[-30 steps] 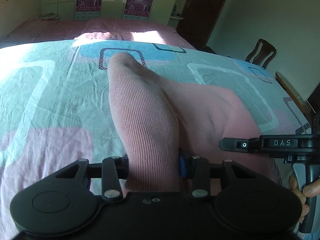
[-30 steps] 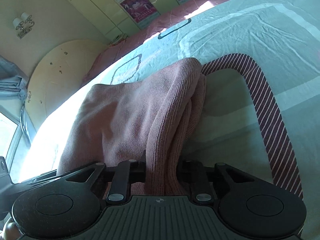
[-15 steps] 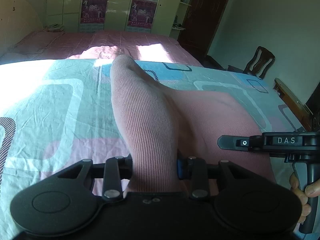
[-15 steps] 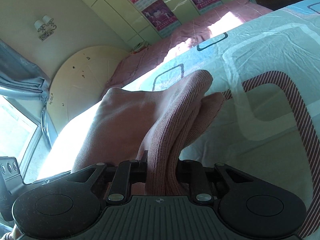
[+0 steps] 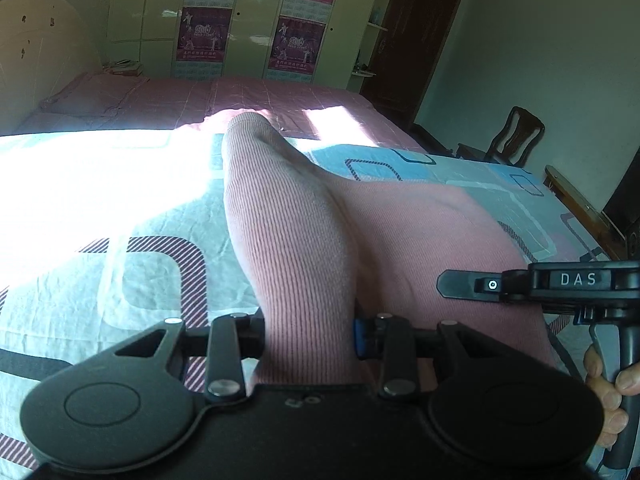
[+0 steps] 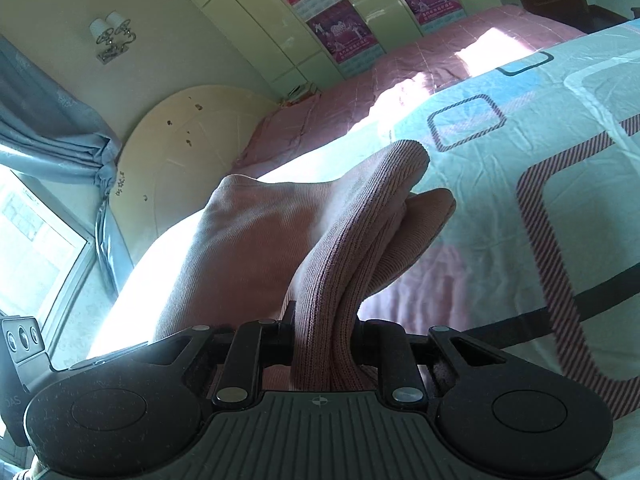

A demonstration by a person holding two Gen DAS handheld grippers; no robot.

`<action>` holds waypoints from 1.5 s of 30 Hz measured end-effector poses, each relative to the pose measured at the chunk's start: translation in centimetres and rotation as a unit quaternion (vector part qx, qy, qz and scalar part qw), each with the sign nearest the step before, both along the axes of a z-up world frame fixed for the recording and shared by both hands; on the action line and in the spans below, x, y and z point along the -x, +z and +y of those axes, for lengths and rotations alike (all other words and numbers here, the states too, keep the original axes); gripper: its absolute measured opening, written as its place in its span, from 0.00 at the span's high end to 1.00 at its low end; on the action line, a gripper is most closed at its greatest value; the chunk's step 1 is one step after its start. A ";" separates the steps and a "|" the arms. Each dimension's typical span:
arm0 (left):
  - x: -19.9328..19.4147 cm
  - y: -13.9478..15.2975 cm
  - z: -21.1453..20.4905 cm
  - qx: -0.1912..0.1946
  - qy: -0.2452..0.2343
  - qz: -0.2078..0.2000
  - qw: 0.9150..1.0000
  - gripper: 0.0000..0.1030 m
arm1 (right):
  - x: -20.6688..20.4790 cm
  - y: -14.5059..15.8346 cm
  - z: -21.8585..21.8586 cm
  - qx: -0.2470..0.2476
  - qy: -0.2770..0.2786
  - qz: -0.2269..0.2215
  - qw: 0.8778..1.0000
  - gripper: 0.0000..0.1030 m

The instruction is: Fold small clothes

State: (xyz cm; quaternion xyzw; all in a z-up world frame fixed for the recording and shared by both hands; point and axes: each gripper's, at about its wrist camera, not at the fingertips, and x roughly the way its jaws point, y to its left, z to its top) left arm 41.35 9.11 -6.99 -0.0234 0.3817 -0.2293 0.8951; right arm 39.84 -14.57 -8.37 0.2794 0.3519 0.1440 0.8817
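The garment [image 5: 304,240] hangs between the two grippers above the bedsheet [image 5: 120,280], one bunched edge clamped in the left gripper [image 5: 310,332] and the other in the right gripper [image 6: 322,344], the cloth spanning the gap between them. The right gripper sits to the right of the left one, its handle in a hand [image 5: 608,392]. Beyond the sheet lies a second bed cover [image 5: 224,100], with the headboard [image 6: 180,140] at its left end and the wardrobe [image 5: 248,20] behind it. A chair [image 5: 516,136] stands at the far right, seemingly just off the bed's corner. The window [image 6: 32,248] is left of the headboard.
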 end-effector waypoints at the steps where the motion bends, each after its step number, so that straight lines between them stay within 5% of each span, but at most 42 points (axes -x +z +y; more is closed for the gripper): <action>1: -0.1 0.1 1.1 -0.001 0.002 -0.001 1.000 0.66 | -0.3 -0.1 1.1 -0.004 0.000 0.000 1.000 0.81; 9: -2.3 0.1 7.9 -0.009 0.026 0.001 1.000 0.66 | -3.9 -1.2 9.2 -0.011 0.021 0.002 1.000 0.81; 19: -6.6 -1.9 11.1 -0.009 0.050 0.009 0.999 0.66 | -9.6 -3.5 13.4 -0.002 0.052 0.014 0.999 0.81; 33: -9.9 -6.1 11.7 -0.004 0.059 0.021 0.998 0.60 | -13.4 -8.0 13.9 0.029 0.058 0.030 0.997 0.81; 39: -9.0 -7.1 12.9 0.009 0.090 0.036 0.995 0.31 | -13.4 -9.7 11.8 -0.013 0.036 0.058 0.998 0.74; 45: -10.2 -4.6 13.6 0.034 0.102 0.024 0.994 0.36 | -14.3 -7.8 10.7 -0.006 0.022 0.043 0.999 0.64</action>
